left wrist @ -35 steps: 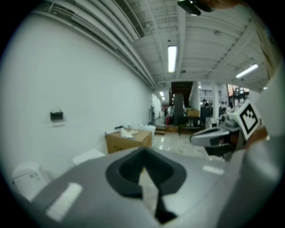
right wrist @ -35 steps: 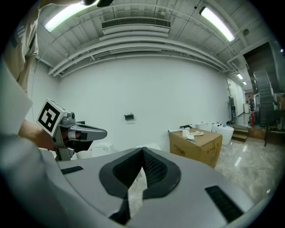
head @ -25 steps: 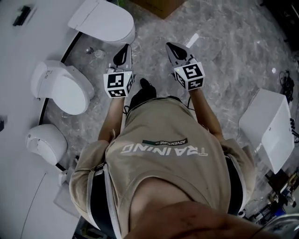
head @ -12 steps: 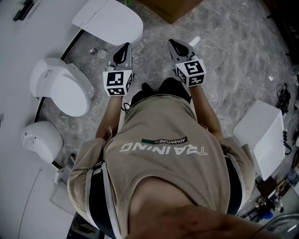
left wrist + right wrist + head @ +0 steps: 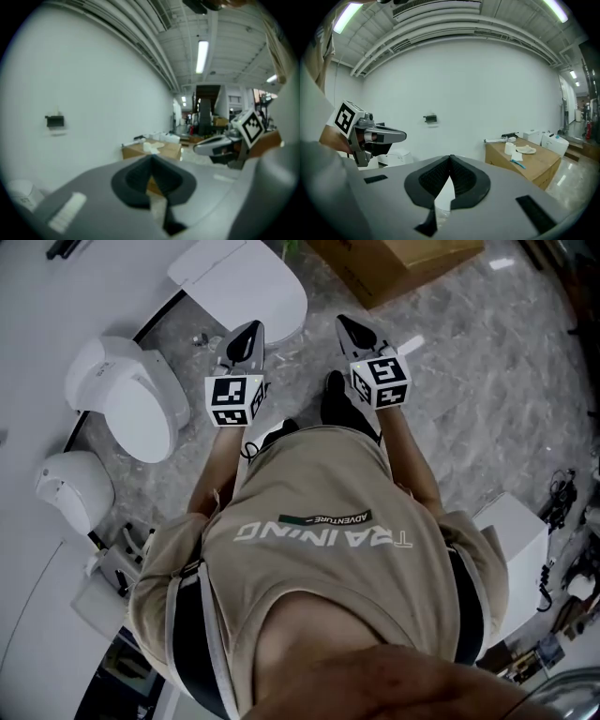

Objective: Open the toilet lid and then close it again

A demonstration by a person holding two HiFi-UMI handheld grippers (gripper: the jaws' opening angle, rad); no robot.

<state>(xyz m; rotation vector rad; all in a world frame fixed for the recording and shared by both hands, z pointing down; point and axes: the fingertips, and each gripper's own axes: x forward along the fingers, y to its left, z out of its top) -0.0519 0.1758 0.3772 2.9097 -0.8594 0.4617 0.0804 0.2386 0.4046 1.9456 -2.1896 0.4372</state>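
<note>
left gripper [image 5: 249, 332]: its jaws are pressed together with nothing in them. It is held up in front of the person and points forward. I think that is because no lid is within reach yet.
right gripper [image 5: 343, 326]: closed and empty too, just beside the left one and level with it.
nearest toilet [image 5: 239, 282]: on the floor just ahead of the left gripper, a bit to its left. Its lid is down. I guess this is the one to open, but I can't be sure.
other toilets: one [image 5: 131, 399] is off to the left of the left gripper, and the small one [image 5: 73, 486] is further left and back. Both lids are down.
cardboard box [image 5: 403, 261]: further ahead of the right gripper.
head view only: the floor and all three toilets from above.
gripper views only: the jaw tips touching, a paper roll [image 5: 509, 148] on the box, and far off a little black box [image 5: 430, 118] on the wall.
</note>
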